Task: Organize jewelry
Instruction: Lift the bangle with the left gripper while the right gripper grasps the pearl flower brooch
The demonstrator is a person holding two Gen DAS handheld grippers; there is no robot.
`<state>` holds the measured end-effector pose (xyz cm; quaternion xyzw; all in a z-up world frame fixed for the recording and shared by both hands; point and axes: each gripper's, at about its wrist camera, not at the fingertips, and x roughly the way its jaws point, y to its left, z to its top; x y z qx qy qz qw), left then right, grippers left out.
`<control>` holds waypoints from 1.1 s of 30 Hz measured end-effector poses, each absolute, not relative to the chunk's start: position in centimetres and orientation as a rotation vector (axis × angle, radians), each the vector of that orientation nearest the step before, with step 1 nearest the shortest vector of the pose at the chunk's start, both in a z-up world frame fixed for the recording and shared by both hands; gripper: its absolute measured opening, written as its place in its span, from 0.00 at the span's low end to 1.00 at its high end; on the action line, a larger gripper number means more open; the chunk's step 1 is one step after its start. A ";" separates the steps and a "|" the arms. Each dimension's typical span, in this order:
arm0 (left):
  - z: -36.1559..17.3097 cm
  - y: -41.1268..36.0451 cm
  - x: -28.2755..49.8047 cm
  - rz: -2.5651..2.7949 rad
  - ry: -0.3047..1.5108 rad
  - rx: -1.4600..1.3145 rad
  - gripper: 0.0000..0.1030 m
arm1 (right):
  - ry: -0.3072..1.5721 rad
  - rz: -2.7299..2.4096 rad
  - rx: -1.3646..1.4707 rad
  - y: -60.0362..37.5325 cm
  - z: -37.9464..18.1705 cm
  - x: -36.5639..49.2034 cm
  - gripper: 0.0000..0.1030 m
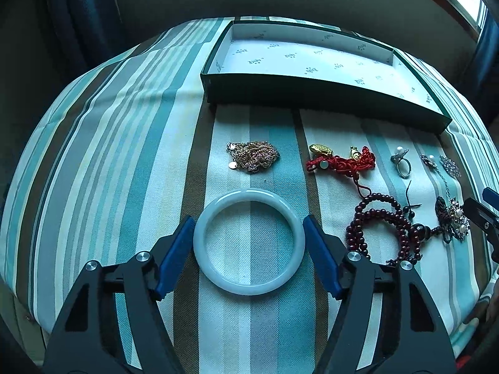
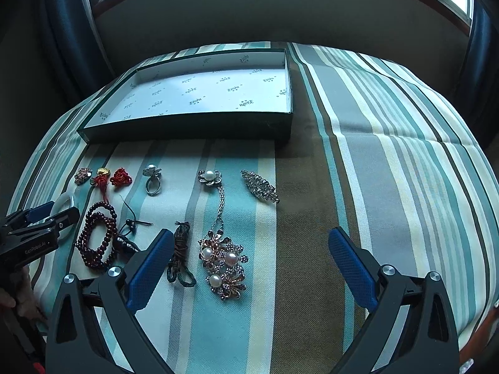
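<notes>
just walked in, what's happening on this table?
A person with two handheld tongs is sorting jewelry into a green box, which has nothing visible in it. The left tongs are open around a pale jade bangle lying on the striped cloth, pads beside it, not yet clamped. The right tongs are open near a pearl brooch cluster. Every visible piece lies on the cloth.

The bangle (image 1: 249, 241) looked smooth and glossy, like pale polished stone, on a matt woven striped cloth (image 1: 131, 143). The box (image 1: 312, 62) seemed matt card lined with printed paper. Each claw's pads (image 2: 149, 268) were blue textured rubber on black plastic, with shiny metal pins.
</notes>
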<state>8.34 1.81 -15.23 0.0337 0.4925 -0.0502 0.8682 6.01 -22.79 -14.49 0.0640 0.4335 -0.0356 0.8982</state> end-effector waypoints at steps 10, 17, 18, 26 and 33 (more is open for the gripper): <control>-14.6 2.0 8.3 -0.099 1.009 0.074 0.69 | 0.948 -0.007 0.158 -22.4 -15.5 5.7 0.57; -14.6 2.1 8.4 -0.097 1.013 0.069 0.69 | 0.956 0.013 0.155 -22.4 -15.7 5.7 0.43; -14.7 2.0 8.4 -0.098 1.014 0.069 0.69 | 0.957 0.016 0.150 -22.4 -15.7 5.7 0.42; -14.5 2.0 8.3 -0.096 1.006 0.072 0.69 | 0.965 0.063 0.124 -21.6 -15.6 5.3 0.23; -14.1 1.9 8.2 -0.099 0.997 0.075 0.69 | 0.951 0.058 0.133 -21.8 -15.2 4.7 0.22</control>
